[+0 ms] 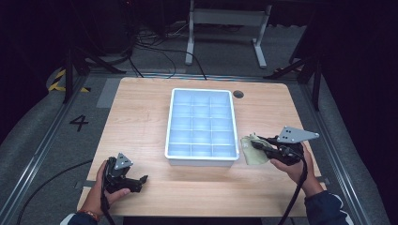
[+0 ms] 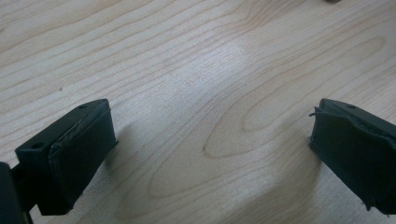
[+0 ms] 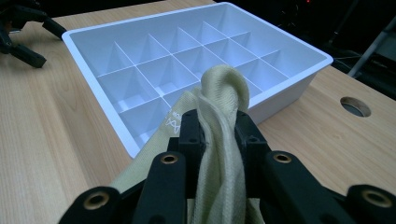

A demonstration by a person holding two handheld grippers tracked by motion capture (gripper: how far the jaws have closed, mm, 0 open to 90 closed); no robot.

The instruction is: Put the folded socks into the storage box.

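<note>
From above, the right claw (image 1: 257, 143) is pinching a pale green cloth (image 1: 249, 151) just beside the white tray (image 1: 201, 161). Over bare wooden surface (image 2: 196, 70), the left claw (image 2: 210, 154) is sitting wide with nothing inside. Along the right claw (image 3: 217, 126), the cloth (image 3: 219, 93) is sticking up, squeezed tight, near the tray (image 3: 116, 126).

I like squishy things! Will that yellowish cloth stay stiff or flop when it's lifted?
Probably floppy: the cloth bunches and folds over where the right tool pinches it. Likely light too, since its loose end just droops beside the tray.
</note>
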